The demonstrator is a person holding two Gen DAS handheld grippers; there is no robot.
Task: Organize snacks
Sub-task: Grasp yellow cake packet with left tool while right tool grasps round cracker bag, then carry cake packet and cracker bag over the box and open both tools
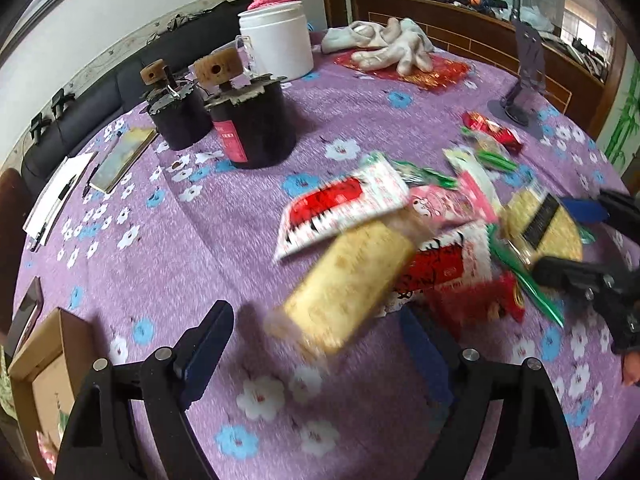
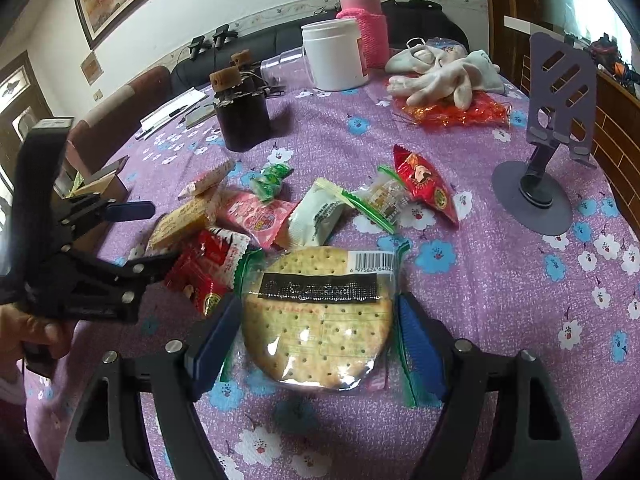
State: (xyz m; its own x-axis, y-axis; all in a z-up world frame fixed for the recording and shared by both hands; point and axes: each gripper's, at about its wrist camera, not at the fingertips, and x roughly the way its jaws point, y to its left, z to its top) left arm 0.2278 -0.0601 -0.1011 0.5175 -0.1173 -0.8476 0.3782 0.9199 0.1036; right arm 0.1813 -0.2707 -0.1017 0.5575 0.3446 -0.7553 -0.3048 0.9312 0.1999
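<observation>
Right gripper (image 2: 316, 320) jaws pinch a round plastic-wrapped cracker (image 2: 318, 312) beside the snack pile, awaiting sorting; left gripper (image 1: 316, 340) jaws spread.

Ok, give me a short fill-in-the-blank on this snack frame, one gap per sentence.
1. The round cracker in clear wrap sits between the jaws of the ___ gripper.
2. The white gloves lie on a crinkly ___ foil packet.
3. The tablecloth is ___ with flowers.
4. The left gripper has its jaws ___.

Missing words: right; red; purple; open
</observation>
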